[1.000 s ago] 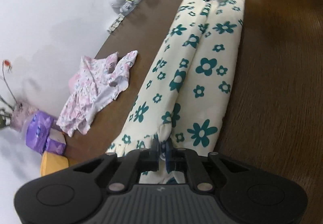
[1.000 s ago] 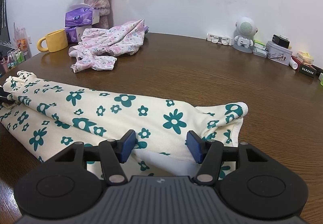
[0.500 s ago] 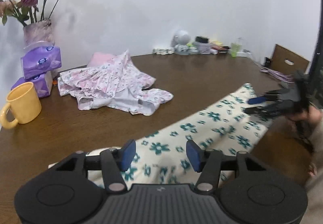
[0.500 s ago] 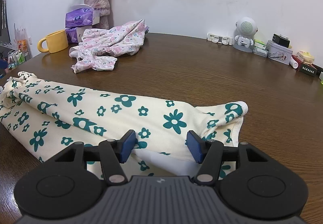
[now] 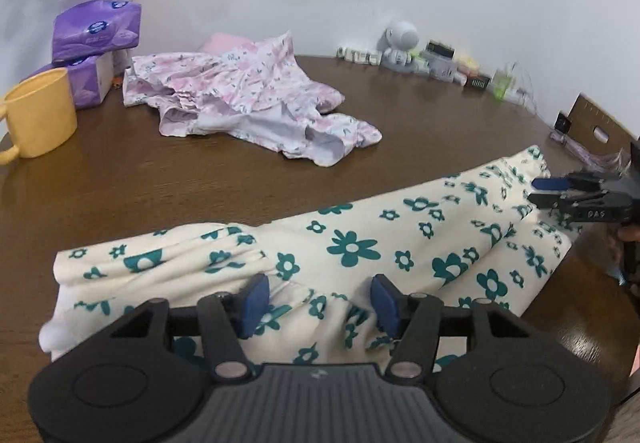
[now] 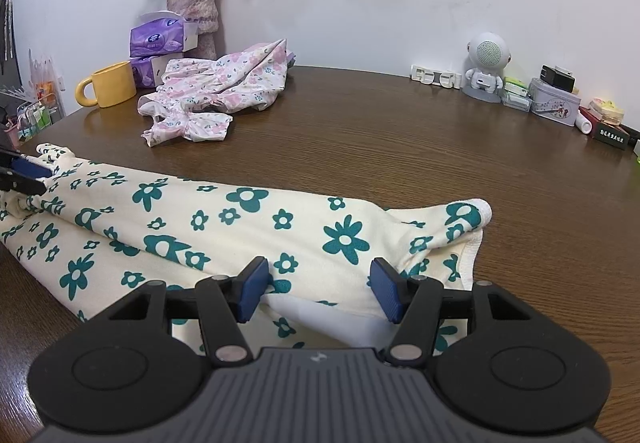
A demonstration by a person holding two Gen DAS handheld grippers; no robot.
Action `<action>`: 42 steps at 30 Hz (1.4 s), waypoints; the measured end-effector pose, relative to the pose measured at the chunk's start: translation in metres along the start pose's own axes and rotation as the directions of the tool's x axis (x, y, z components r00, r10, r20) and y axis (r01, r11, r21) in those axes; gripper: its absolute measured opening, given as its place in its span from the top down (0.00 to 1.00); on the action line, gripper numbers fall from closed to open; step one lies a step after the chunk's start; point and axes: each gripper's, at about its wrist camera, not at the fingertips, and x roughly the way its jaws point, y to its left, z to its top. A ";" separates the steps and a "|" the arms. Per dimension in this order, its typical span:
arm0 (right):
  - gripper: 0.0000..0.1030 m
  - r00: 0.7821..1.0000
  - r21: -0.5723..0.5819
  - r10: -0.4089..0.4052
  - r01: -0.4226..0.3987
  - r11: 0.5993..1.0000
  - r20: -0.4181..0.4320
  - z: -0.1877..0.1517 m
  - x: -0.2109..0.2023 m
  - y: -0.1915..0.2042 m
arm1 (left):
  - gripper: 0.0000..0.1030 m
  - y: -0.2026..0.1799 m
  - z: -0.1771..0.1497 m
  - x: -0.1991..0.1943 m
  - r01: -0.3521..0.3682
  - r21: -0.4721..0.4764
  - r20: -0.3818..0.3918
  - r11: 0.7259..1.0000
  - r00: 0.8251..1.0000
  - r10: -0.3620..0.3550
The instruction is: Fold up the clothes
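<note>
A cream garment with teal flowers (image 5: 352, 247) (image 6: 248, 219) lies on the brown table, folded lengthwise into a long strip. My left gripper (image 5: 320, 301) hovers open over one end of it, the cloth below its blue pads (image 5: 256, 297) and nothing pinched. At the other end my right gripper (image 6: 318, 291) is open too, just above the fabric. Each gripper shows in the other's view: the right one (image 5: 560, 191) at the far right, the left one (image 6: 24, 175) at the left edge. A crumpled pink floral garment (image 5: 248, 99) (image 6: 216, 95) lies farther back.
A yellow mug (image 5: 38, 115) (image 6: 110, 85), purple tissue packs (image 5: 96, 29) (image 6: 160, 39) and a vase of dried flowers (image 6: 196, 11) stand at the back left. A white robot figure (image 6: 486, 65), a tin and small boxes line the wall. Bare wood (image 6: 400, 147) lies between the garments.
The left gripper has let go of the garment's end, opened its jaws and rolled from sideways to upright. The right gripper has stayed still and open.
</note>
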 end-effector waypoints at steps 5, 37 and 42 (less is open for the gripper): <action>0.44 1.000 0.003 -0.009 0.009 1.000 -0.015 0.003 0.001 0.002 | 0.44 -0.006 0.003 -0.004 -0.024 0.003 0.017 1.000 1.000 0.024; 0.00 0.996 0.113 -0.072 0.065 0.991 0.055 0.020 -0.041 0.064 | 0.00 -0.030 -0.016 -0.041 -0.033 -0.202 0.190 0.979 0.979 0.072; 0.00 0.983 0.169 -0.171 0.157 0.973 0.071 0.022 -0.046 0.077 | 0.00 -0.035 -0.023 -0.043 -0.039 -0.232 0.182 0.972 0.980 0.083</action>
